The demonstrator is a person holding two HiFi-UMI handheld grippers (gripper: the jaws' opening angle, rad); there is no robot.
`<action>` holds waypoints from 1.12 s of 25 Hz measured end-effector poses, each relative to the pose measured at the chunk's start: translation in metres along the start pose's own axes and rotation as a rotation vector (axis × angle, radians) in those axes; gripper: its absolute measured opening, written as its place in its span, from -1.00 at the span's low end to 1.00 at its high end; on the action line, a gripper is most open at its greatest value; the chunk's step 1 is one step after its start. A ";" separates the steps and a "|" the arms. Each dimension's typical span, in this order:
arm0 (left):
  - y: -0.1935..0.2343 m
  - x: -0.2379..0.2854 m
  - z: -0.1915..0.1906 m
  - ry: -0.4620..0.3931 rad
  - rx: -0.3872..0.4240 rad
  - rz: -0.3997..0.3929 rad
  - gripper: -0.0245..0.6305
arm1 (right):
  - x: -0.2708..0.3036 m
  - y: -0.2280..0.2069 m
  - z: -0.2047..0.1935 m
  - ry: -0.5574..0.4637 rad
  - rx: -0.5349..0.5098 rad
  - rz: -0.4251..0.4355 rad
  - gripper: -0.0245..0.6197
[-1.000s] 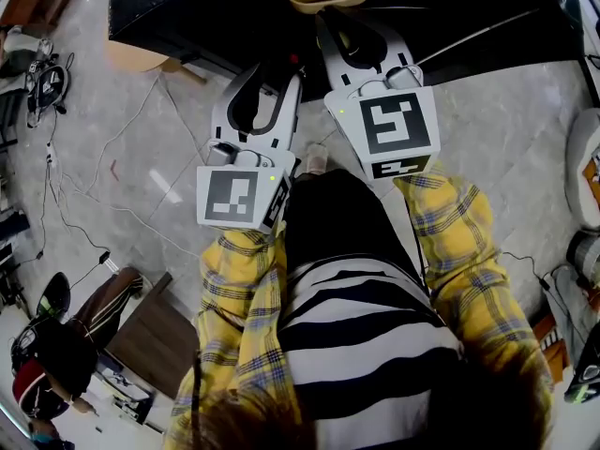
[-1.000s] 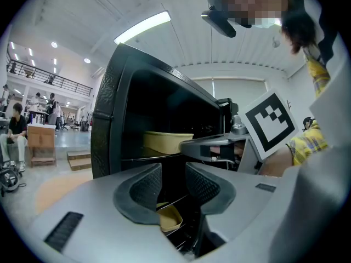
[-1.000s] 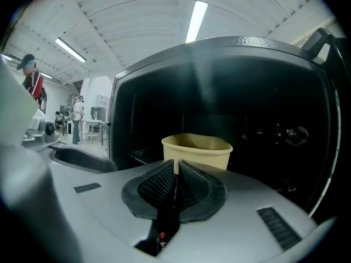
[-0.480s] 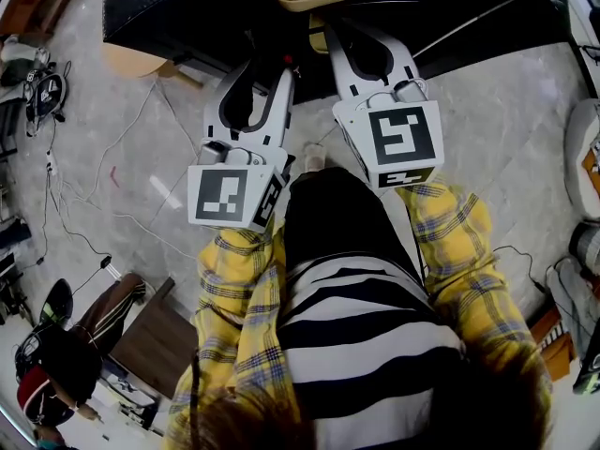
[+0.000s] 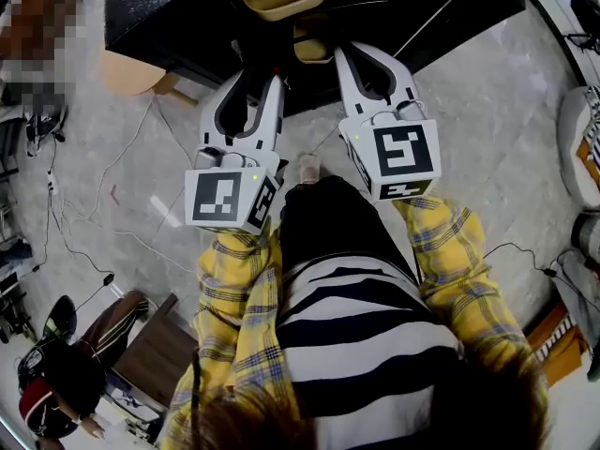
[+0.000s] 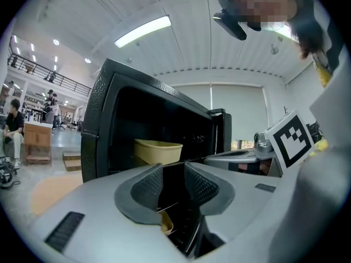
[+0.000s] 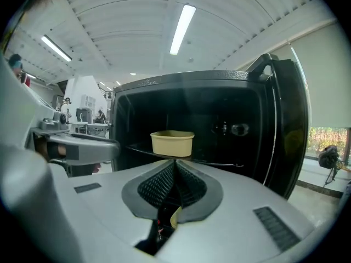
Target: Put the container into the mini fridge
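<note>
Shelf space inside the black open mini fridge [image 7: 189, 84] holds the beige, rectangular, open-topped container [image 7: 172, 143], sitting upright. Your left gripper [image 6: 173, 170] has its jaws slightly spread with nothing between them. Your right gripper [image 7: 175, 164] has its jaws pressed together, empty, just outside the fridge.

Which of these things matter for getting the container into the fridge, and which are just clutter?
For the job:
- mini fridge, door open
- beige container on its shelf
- left gripper, open and empty
- right gripper, shut

Lying about:
- floor cable
- brown wooden board
- cardboard box
- seated person
</note>
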State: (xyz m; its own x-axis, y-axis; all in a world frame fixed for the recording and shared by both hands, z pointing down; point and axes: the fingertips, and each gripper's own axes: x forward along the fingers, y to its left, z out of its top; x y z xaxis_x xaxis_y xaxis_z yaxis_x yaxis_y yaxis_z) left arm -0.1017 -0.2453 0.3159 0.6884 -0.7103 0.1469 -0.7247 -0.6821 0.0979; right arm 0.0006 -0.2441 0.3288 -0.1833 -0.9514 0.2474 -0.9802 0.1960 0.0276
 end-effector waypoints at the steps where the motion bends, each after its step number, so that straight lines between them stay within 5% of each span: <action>1: -0.002 0.000 0.001 -0.005 0.003 -0.002 -0.52 | -0.003 -0.002 0.000 -0.001 0.000 -0.006 -0.83; 28: -0.016 -0.026 0.013 -0.007 0.015 0.075 -0.60 | -0.056 -0.014 -0.010 0.016 0.074 -0.033 -0.84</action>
State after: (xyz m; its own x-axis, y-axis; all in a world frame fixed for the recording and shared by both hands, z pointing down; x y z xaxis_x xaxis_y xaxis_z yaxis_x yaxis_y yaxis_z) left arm -0.1081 -0.2184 0.2979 0.6324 -0.7608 0.1460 -0.7738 -0.6293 0.0721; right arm 0.0258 -0.1910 0.3240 -0.1503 -0.9531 0.2626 -0.9886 0.1461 -0.0355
